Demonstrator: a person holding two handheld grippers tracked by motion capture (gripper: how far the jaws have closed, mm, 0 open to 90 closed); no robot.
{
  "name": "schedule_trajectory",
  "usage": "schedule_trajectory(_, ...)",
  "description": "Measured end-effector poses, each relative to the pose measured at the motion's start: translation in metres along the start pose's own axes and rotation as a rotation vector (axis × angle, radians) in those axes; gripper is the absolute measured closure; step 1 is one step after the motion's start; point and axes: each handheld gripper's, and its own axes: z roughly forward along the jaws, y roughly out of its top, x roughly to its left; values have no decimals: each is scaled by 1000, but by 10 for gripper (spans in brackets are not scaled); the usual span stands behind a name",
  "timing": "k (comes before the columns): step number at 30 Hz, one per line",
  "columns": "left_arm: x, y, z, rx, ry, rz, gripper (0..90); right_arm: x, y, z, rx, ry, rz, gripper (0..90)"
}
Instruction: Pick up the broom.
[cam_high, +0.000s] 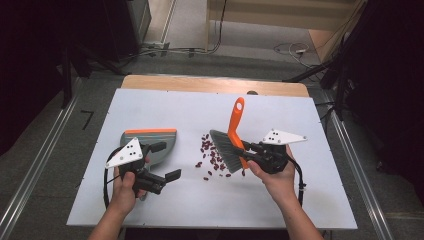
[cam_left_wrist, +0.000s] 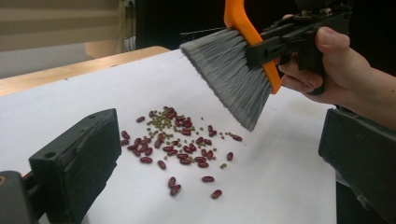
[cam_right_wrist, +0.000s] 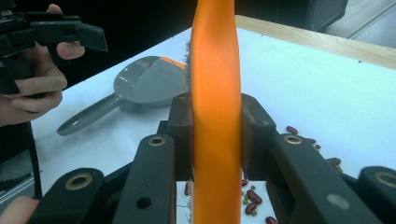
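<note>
An orange-handled brush (cam_high: 235, 121) with grey bristles (cam_left_wrist: 229, 70) is held tilted over the white sheet, its bristles just above a scatter of red and small green beans (cam_high: 212, 156). My right gripper (cam_high: 244, 150) is shut on the brush handle (cam_right_wrist: 216, 70), with a pad pressed on each side. A grey dustpan (cam_high: 150, 138) with an orange lip lies flat on the sheet at the left, its handle (cam_right_wrist: 86, 116) pointing toward the person. My left gripper (cam_high: 166, 161) hovers at the dustpan's near right, jaws open and empty, facing the beans (cam_left_wrist: 177, 140).
A white sheet (cam_high: 200, 205) covers the table, with a wooden strip (cam_high: 215, 85) showing at the far edge. Metal rails run along both sides on the floor, and cables lie on the floor beyond the table.
</note>
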Motion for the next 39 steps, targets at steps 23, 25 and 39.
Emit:
schedule_trajectory(23, 15, -8, -22, -18, 93, 8, 0, -28, -2, -14, 23, -125, 48, 689)
schedule_trajectory(25, 16, -8, -23, -21, 99, 5, 0, -31, -3, -14, 30, -130, 57, 690)
schedule_trajectory(39, 22, -14, -32, -22, 142, 19, 0, -43, -4, -18, 55, -206, 72, 689)
